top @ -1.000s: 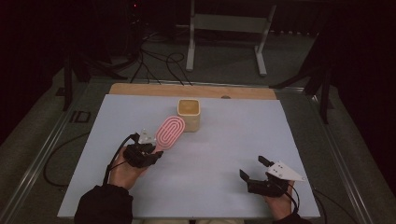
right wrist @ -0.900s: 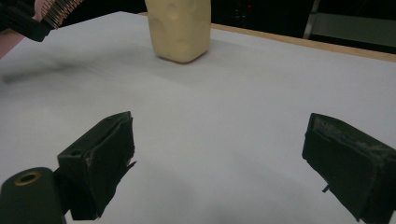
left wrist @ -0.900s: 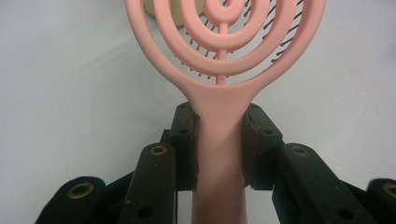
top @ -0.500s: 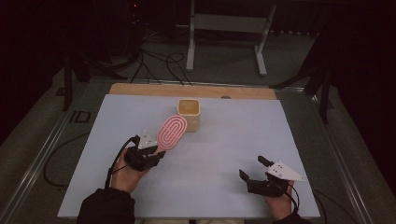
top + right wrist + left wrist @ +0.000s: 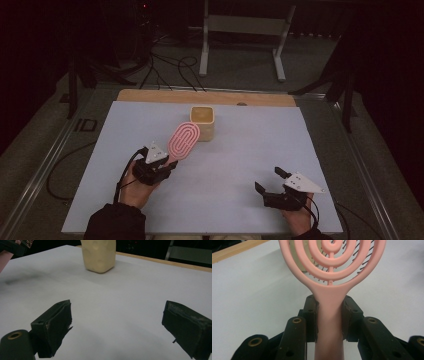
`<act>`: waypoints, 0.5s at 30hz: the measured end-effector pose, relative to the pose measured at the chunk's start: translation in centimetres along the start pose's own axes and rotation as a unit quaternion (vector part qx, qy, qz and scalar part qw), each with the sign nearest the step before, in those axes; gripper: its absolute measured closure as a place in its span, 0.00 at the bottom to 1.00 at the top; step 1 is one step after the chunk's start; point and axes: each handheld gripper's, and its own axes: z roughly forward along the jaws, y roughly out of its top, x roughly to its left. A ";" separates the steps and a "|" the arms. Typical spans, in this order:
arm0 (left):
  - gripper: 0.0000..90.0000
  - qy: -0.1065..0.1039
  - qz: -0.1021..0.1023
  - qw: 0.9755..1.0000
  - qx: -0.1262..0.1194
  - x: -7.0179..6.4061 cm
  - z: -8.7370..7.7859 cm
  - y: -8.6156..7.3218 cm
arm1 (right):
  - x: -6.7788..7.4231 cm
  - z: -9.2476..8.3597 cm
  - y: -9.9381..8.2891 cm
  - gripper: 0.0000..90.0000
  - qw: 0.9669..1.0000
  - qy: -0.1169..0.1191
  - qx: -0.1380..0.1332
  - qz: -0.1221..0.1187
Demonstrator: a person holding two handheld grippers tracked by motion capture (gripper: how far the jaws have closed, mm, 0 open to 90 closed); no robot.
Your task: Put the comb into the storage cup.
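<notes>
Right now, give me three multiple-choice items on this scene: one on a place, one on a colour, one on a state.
1. Where is the cup?
A. far middle of the mat
B. near right corner
C. on the floor
2. What colour is the brush?
A. blue
B. pink
C. green
3. How is the right gripper?
A. shut on the brush
B. shut on the cup
C. open, empty

A: the cup stands near the mat's far edge.
B: its head is pink; the left gripper clamps its handle.
C: its jaws stand apart over bare mat.

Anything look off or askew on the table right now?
Nothing stands out. The left gripper holds the pink brush squarely by its handle, head tilted toward the cup, which stands upright. The right gripper is open above the bare mat.
</notes>
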 end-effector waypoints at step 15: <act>0.78 0.006 0.004 1.000 -0.018 -0.5 0.0 0.0 | 0.4 0.2 0.2 0.10 1.000 0.007 0.003 0.003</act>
